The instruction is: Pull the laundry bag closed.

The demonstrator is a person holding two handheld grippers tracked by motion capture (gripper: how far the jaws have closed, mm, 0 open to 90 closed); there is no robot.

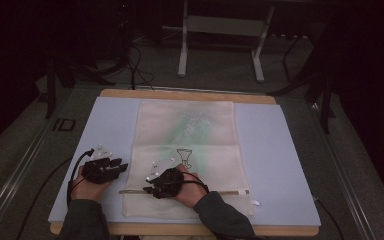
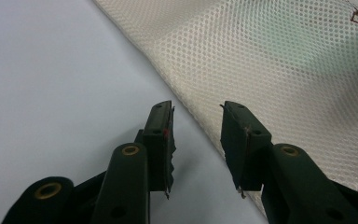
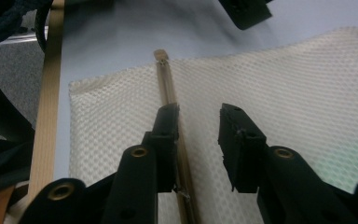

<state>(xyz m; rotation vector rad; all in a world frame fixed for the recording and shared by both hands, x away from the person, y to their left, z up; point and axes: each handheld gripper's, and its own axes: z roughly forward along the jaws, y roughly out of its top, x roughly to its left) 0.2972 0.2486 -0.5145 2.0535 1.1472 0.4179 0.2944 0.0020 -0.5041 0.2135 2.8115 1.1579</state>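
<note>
Both jaws open: right gripper over bag zipper, left gripper at edge; pinch zipper squarely.

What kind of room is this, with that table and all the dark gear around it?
Probably a lab or recording workspace, not a home. A wooden table bears a pale blue mat with a mesh laundry bag on it, cables trail over grey carpet, and a metal stand is behind.

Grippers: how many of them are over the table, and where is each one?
2. The left gripper is over the blue mat, beside the left edge of the mesh bag. The right gripper is over the bag's near part, at its zipper strip.
</note>
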